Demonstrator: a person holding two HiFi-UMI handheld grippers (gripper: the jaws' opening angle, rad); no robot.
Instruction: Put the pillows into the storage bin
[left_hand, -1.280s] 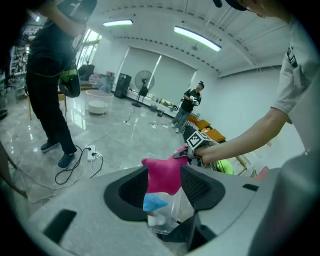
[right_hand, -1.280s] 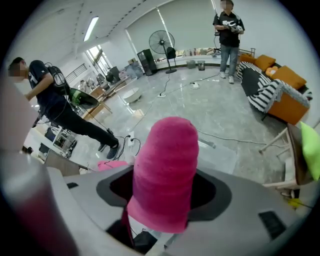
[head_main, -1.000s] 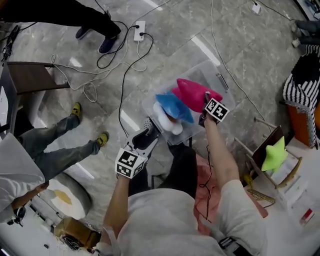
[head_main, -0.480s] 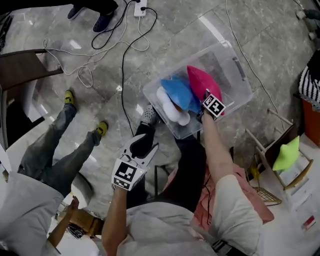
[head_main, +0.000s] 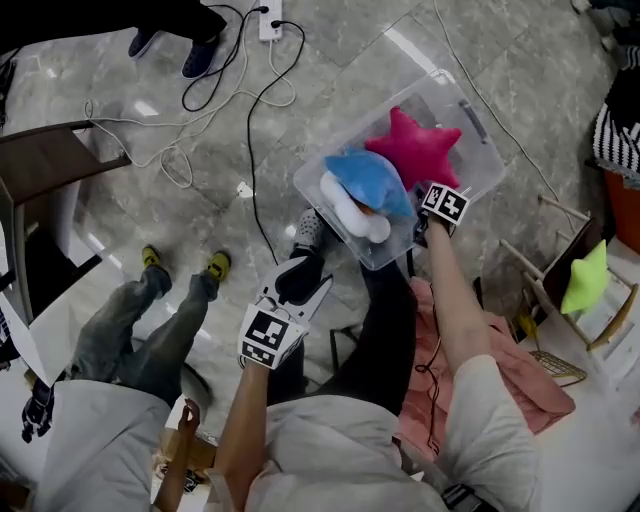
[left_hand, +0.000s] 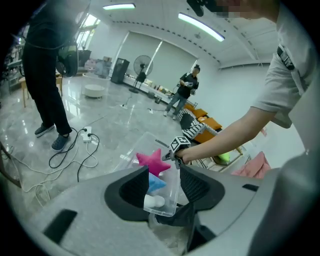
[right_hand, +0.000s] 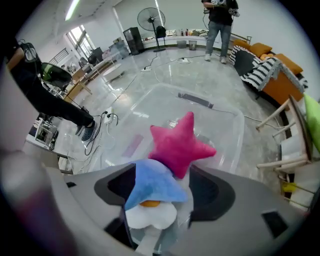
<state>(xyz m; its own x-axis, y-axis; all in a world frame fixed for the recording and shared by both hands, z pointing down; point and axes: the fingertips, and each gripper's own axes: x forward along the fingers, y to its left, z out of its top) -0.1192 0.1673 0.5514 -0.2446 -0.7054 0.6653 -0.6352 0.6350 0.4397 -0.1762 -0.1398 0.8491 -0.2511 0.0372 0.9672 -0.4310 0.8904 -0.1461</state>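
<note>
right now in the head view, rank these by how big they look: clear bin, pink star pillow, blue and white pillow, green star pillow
1. clear bin, clearly largest.
2 and 3. pink star pillow and blue and white pillow: they look about alike, so no ranking.
4. green star pillow, smallest.

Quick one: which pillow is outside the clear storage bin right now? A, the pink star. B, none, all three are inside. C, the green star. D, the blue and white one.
C: the green star pillow sits off to the right, apart from the clear bin, while the pink star and the blue and white pillow lie inside it.
</note>
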